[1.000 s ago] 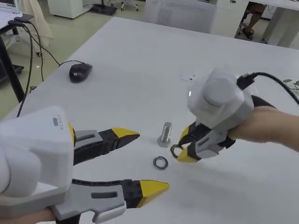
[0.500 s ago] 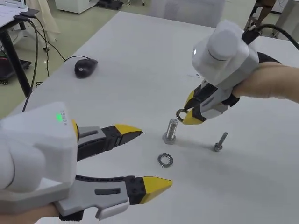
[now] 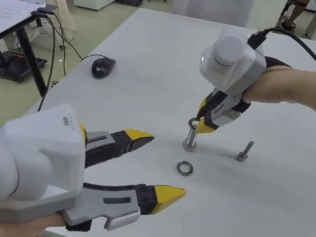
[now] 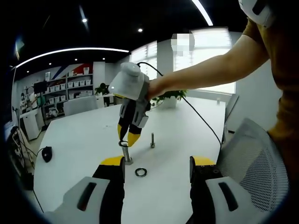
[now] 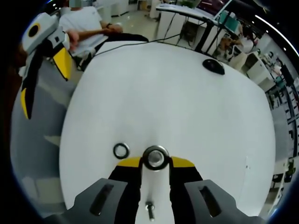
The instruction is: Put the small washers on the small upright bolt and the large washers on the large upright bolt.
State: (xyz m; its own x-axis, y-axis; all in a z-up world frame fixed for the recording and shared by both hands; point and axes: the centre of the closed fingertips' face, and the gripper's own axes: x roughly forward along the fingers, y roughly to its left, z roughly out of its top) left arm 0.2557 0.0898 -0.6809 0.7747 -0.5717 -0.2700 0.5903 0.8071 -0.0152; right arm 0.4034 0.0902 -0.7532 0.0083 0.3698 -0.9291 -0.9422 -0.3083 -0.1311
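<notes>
**At the big bolt's top: a washer pinched in the right tongs**

Nearest the person, the left tongs (image 3: 165, 164) hover low over the tabletop (image 3: 148, 74). They are spread wide and hold nothing, their yellow tips pointing toward the bolts. Just beyond the lower tip a loose washer (image 3: 180, 168) lies flat, apart from everything else. A little past it the big bolt (image 3: 190, 143) stands on its head. The right tongs (image 3: 197, 124) come down over it at a slant, pinching a second washer (image 5: 155, 147) by its rim. In the right gripper view that held washer sits squarely over the bolt's end, with the bolt's top showing through the hole. Whether it already rings the thread cannot be told.

To the right of the big bolt, well apart from it, the small bolt (image 3: 244, 152) stands on its head too, leaning a little in the head view. Bare white tabletop surrounds both bolts and the loose washer on every side.

Farther off to the left a dark mouse (image 3: 102, 67) rests near the tabletop's left edge. That edge runs away on a diagonal, well clear of the bolts, with the floor (image 3: 89, 24) beyond it.
</notes>
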